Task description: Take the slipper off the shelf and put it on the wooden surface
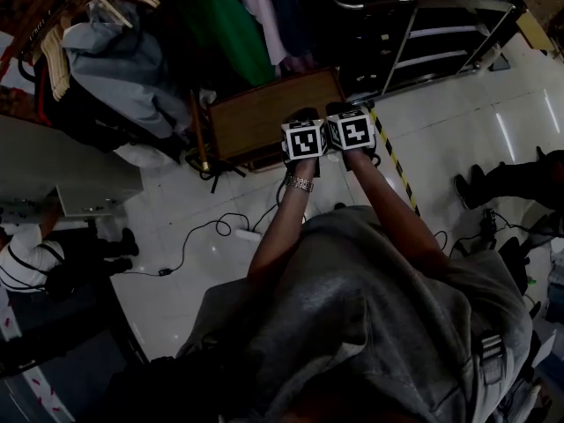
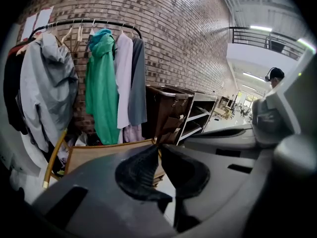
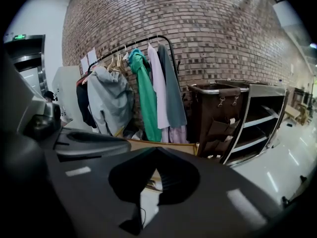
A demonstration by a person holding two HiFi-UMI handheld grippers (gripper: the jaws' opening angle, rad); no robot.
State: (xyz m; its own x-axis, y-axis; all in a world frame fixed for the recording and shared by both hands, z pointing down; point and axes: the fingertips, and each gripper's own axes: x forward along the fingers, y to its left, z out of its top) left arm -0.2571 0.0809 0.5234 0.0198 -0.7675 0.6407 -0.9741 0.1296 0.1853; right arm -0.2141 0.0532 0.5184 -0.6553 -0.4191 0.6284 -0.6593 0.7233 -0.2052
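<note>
I see no slipper in any view. The wooden surface (image 1: 264, 117) is a low brown tabletop on the floor in front of me, between the clothes rack and the metal shelf (image 1: 441, 38). My left gripper (image 1: 304, 115) and right gripper (image 1: 342, 110) are held side by side over its right end. In the left gripper view the left gripper (image 2: 157, 148) has its tips meeting with nothing between them, and the wooden surface (image 2: 99, 152) lies just beyond. The right gripper (image 3: 156, 150) is likewise shut and empty, facing the wooden surface (image 3: 166, 146) and the shelf (image 3: 257, 118).
A clothes rack (image 2: 89, 24) holds a grey hoodie, a green garment (image 2: 101, 83) and several more. A brown fabric cart (image 3: 213, 113) stands beside the shelf. Cables (image 1: 203, 236) and a yellow-black strip (image 1: 397, 161) lie on the white floor. Another person's shoes (image 1: 471, 183) are at right.
</note>
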